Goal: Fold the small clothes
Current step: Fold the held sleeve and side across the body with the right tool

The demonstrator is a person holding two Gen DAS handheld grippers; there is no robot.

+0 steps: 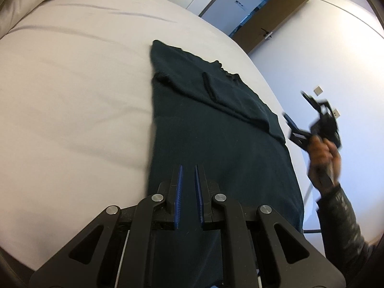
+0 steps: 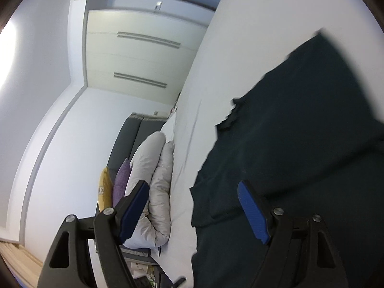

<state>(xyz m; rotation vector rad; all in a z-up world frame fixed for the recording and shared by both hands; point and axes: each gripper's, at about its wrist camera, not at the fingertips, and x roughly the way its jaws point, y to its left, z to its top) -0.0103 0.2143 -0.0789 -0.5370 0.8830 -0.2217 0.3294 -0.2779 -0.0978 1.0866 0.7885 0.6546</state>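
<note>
A dark green garment point(image 1: 211, 124) lies flat on the white bed point(image 1: 72, 84), its sides folded inward into a long strip. My left gripper point(image 1: 188, 168) hovers over the garment's near end, its blue pads almost together with a narrow gap and nothing between them. My right gripper point(image 1: 294, 106) is held up off the bed's right edge, blurred, jaws wide apart and empty. In the right wrist view the garment point(image 2: 300, 132) fills the right side, and the right gripper point(image 2: 192, 187) is open above it, tilted sideways.
A rumpled white duvet point(image 2: 153, 168) and yellow and purple cushions point(image 2: 112, 187) lie at the head of the bed. Wardrobe doors point(image 2: 139, 57) and an open brown door point(image 1: 268, 21) stand beyond. The bed's edge point(image 1: 276, 91) runs close to the garment's right side.
</note>
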